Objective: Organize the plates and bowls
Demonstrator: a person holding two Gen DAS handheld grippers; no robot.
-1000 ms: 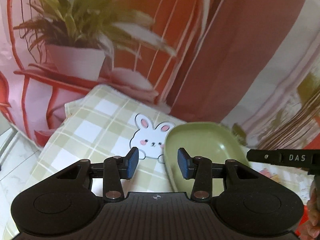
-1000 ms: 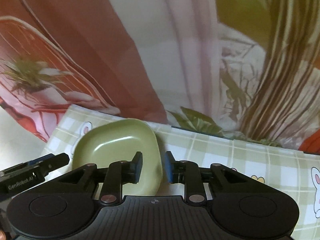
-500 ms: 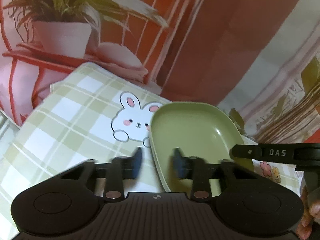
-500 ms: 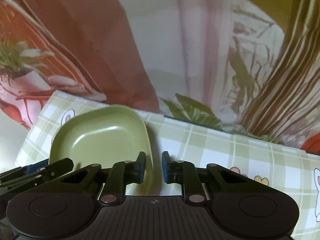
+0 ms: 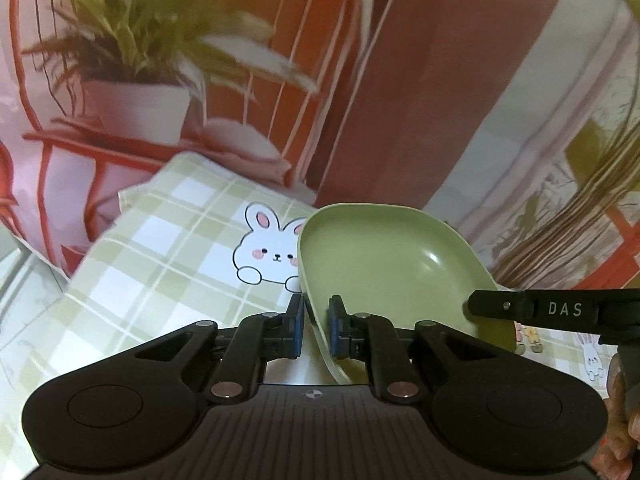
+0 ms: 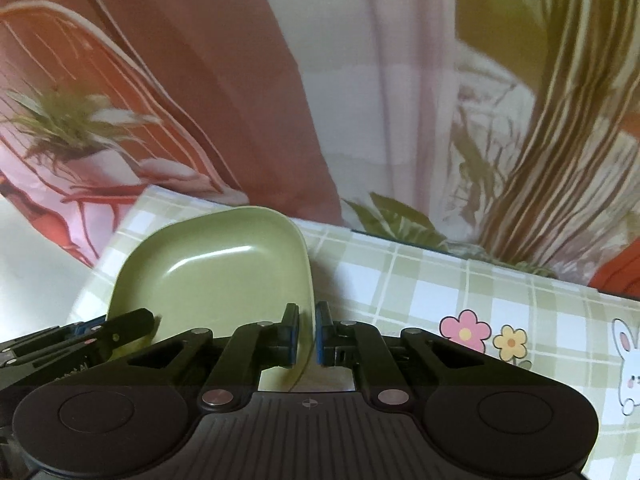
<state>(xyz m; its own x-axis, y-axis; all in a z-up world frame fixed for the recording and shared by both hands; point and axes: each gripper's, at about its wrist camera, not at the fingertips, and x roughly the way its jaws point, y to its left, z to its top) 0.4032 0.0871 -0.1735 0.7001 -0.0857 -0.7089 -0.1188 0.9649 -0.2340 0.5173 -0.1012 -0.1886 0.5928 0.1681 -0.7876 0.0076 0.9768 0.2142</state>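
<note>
On checked green-and-white tablecloth [image 5: 160, 248], printed with white rabbit [image 5: 268, 250] and, per right wrist view, pink and yellow flowers [image 6: 466, 330]: one green plate [image 5: 384, 264], squarish with rounded corners, glossy, shallow, seemingly raised off cloth at near edge. Left gripper [image 5: 317, 326]: blue pads drawn close on plate's left rim, one pad inside, one outside, rim edge passing between and pinched. Right gripper [image 6: 307, 334]: blue pads likewise narrowed on plate's right rim, rim held in the gap. Same plate [image 6: 212, 276] in right wrist view, resting toward far left corner of cloth, near its back edge. Opposite tool visible in each view: black finger marked "DAS" entering from right over plate's right side in left wrist view; black fingertips at lower left by plate's near-left edge in right wrist view. Part of a hand [image 5: 622, 420] at lower right margin of left wrist view. Backdrop: printed curtain [image 5: 440, 80], red, pink and white bands, with potted-plant motif [image 5: 136, 64] at left and striped leaf motif at right.
</note>
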